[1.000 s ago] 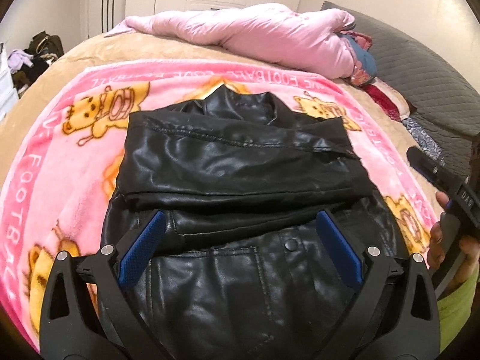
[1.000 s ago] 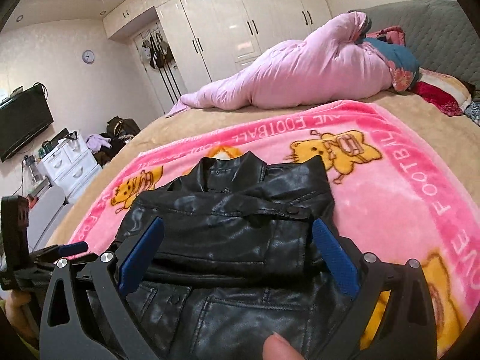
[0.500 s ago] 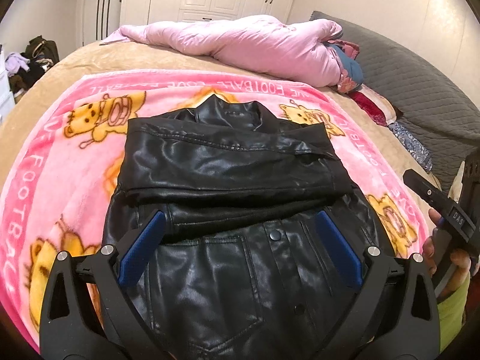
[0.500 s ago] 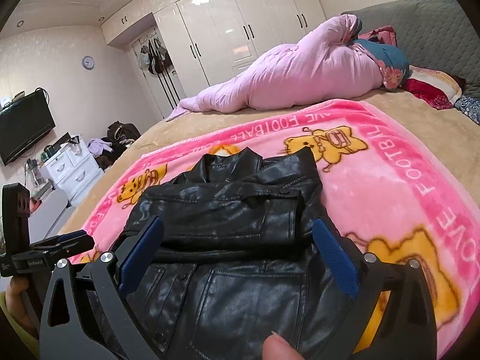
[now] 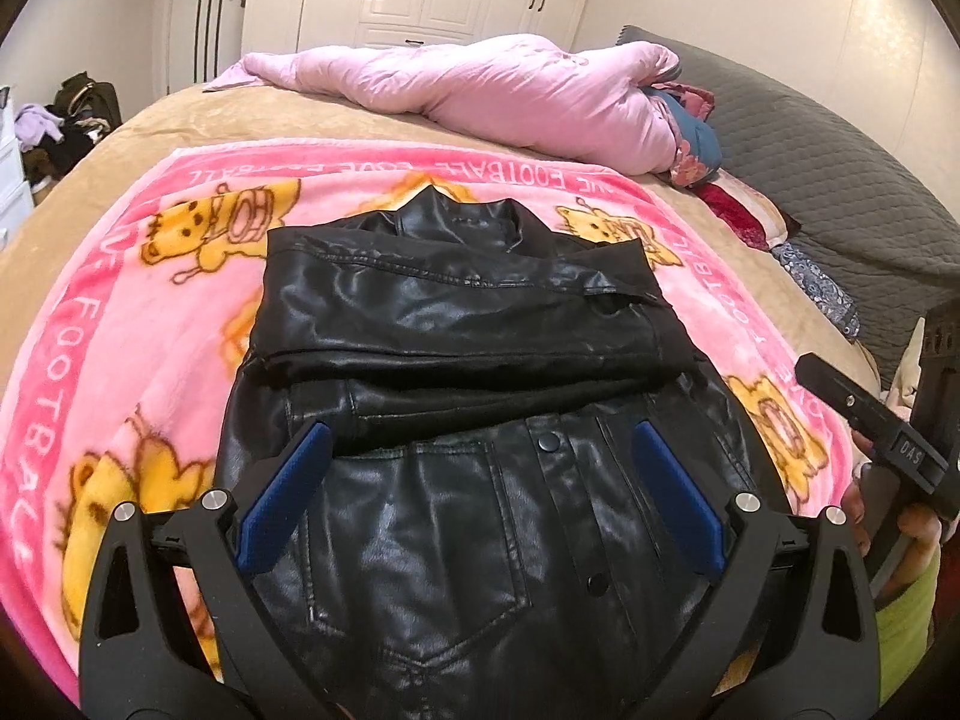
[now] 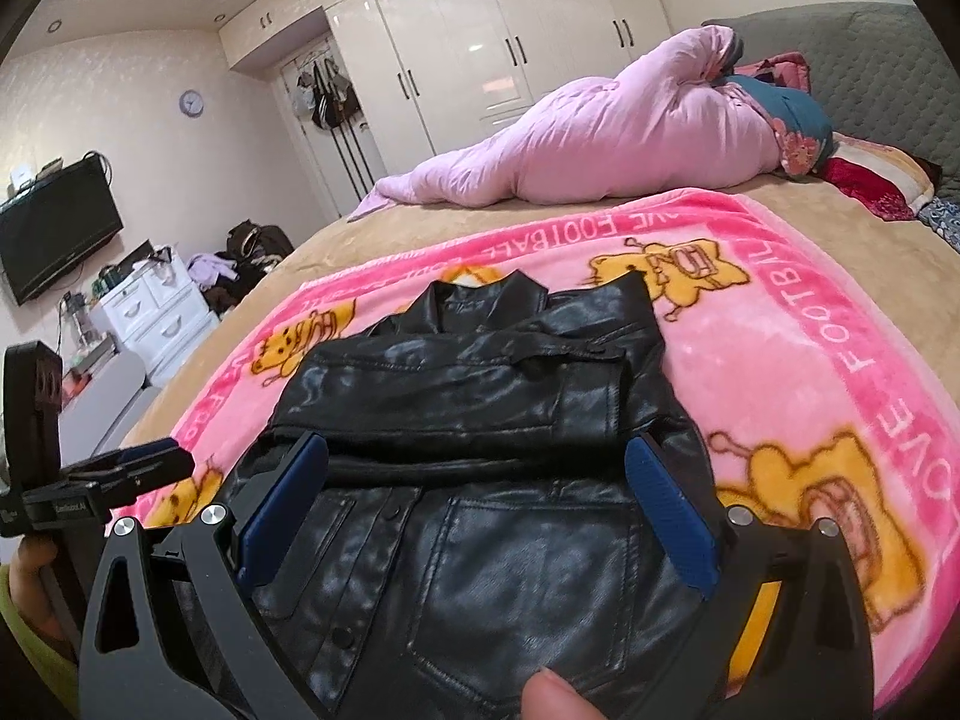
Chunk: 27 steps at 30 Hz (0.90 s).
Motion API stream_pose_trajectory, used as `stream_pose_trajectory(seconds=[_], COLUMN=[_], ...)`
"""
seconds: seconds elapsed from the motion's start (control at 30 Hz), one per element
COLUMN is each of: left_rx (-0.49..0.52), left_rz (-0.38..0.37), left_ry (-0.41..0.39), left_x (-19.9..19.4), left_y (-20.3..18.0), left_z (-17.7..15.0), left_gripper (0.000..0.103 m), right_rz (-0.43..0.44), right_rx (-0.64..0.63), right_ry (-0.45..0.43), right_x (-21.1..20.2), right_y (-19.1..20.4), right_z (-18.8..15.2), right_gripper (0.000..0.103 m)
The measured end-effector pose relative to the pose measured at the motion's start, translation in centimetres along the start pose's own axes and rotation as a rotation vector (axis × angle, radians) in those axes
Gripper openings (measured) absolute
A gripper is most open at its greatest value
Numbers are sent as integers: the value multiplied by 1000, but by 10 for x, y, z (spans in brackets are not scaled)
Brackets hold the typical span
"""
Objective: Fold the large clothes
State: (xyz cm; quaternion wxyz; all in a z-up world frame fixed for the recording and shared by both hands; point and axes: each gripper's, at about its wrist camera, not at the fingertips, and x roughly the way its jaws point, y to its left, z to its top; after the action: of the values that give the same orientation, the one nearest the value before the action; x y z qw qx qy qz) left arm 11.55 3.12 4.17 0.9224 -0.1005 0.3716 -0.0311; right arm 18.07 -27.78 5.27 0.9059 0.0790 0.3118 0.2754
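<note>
**Jacket's lower half now in view**

Jacket lies sleeves-folded on the pink blanket. Both the left gripper and right gripper have pulled back toward its hem, jaws wide, holding nothing (bottom fold likely next). Farther, blanket lettering reads "LOVE FOOTBALL".

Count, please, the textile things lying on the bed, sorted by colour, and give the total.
Black: 1, the leather jacket
Pink with yellow cartoon figures: 1, the blanket under the jacket
Pale pink: 1, the rolled duvet
Blue with flowers: 1, the bundle at the duvet's end
Dark red: 1, the pillow
Total: 5
</note>
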Motion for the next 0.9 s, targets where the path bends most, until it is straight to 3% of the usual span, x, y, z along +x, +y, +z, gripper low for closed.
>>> stream_pose_trajectory(seconds=[0.47, 0.9], left_rx=[19, -28], left_rz=[-5, 26], left_ry=[28, 53], left_x=[-6, -12], left_y=[4, 34], left_z=[-24, -45], left_gripper=[94, 94], right_rz=[-2, -11], right_rx=[-42, -40], right_ry=[63, 107], right_x=[-4, -16], right_y=[17, 11], right_z=[-16, -33], right_gripper=[99, 99])
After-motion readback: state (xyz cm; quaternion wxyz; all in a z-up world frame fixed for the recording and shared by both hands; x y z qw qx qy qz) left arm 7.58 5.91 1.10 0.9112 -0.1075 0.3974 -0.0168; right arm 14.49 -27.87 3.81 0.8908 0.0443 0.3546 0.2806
